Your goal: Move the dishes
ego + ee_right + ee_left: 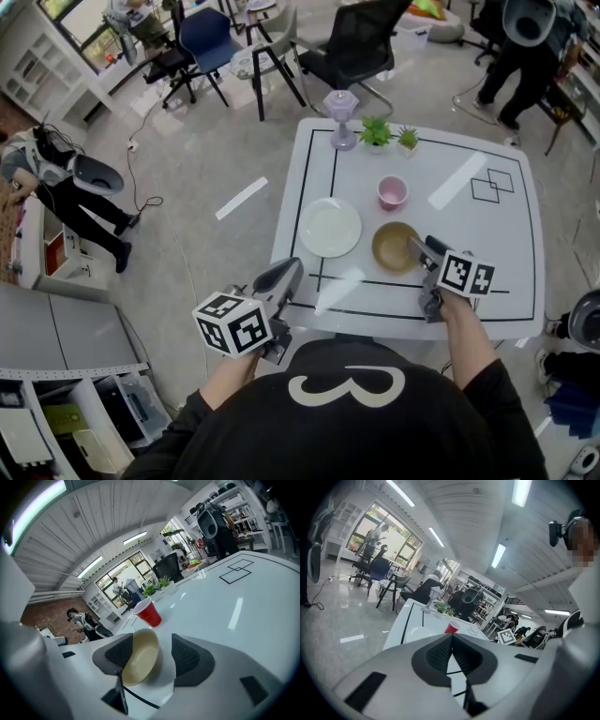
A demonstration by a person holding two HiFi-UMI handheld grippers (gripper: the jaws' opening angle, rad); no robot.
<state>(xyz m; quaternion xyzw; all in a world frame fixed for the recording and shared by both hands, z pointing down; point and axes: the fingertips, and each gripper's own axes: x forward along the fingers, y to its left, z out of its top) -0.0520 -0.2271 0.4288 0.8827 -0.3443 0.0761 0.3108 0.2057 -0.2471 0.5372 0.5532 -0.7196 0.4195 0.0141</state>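
Right tongs (151, 643) stood open around the tan round bowl (139, 660) on the white tabletop (243, 597) — left tongs (452, 637) were closed and empty

Most of the white plate (418, 633) and the foot of the cup (451, 627) are blocked by the left tool's (452, 637) own body. Whether the tan bowl's (141, 658) rim touches the right tool's (152, 654) pad cannot be told. The person's shoulders (347, 412) hide the table's (506, 281) near edge. A bystander (511, 66) is cropped at the top.
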